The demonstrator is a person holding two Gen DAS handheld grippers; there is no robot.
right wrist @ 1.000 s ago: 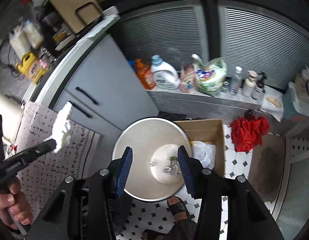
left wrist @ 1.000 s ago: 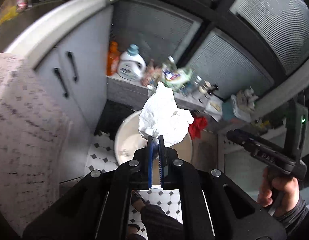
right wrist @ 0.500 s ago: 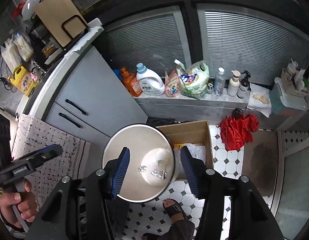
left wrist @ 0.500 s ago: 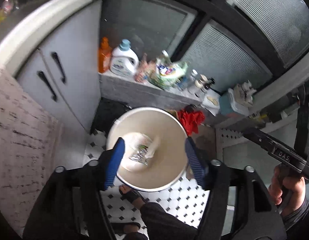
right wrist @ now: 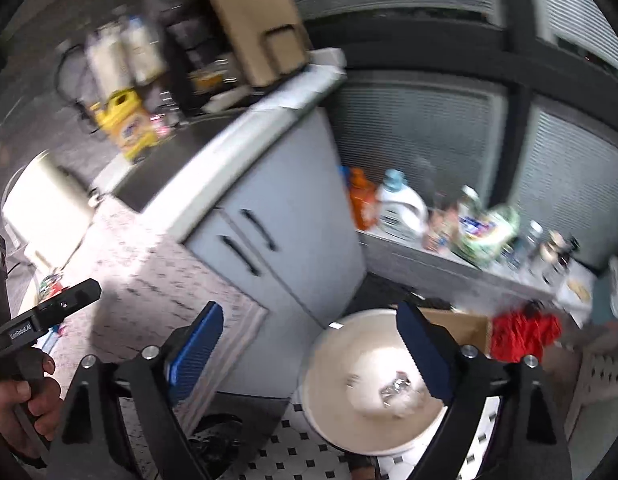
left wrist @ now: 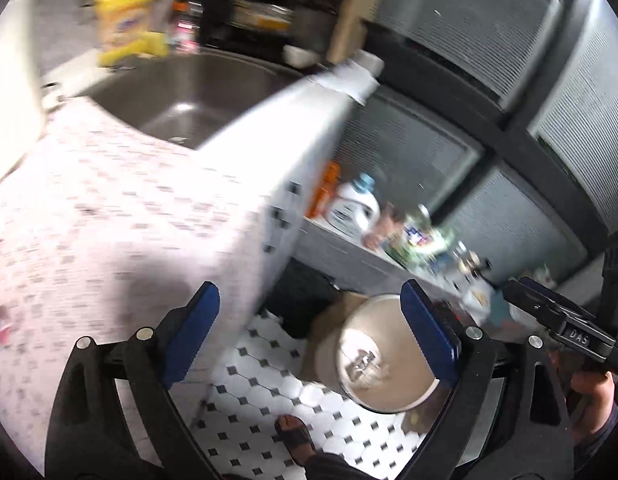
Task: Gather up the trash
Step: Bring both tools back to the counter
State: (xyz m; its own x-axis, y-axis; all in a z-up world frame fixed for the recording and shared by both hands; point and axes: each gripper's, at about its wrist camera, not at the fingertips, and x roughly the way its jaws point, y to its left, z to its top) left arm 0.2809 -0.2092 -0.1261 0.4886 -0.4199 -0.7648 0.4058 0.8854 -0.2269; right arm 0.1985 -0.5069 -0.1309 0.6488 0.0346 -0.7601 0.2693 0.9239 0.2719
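Observation:
A round white bin (left wrist: pixel 379 364) stands on the tiled floor beside the counter, with crumpled trash (left wrist: pixel 365 364) lying at its bottom. It also shows in the right wrist view (right wrist: pixel 373 384), holding white paper and a shiny wrapper (right wrist: pixel 397 386). My left gripper (left wrist: pixel 309 336) is open and empty, raised over the counter edge. My right gripper (right wrist: pixel 309 344) is open and empty, above the bin's left rim. Both views are motion-blurred.
A patterned countertop (left wrist: pixel 109 216) and a dark sink (left wrist: pixel 189 96) lie on the left, with a yellow bottle (left wrist: pixel 127 32) behind. Grey cabinet doors (right wrist: pixel 277 240), detergent bottles (right wrist: pixel 397 208), a cardboard box (right wrist: pixel 461 326) and a red cloth (right wrist: pixel 521 332) surround the bin.
My left gripper opened and dropped the white paper wad into the bin, then swung up and left toward the counter. The right gripper also tilted up and left.

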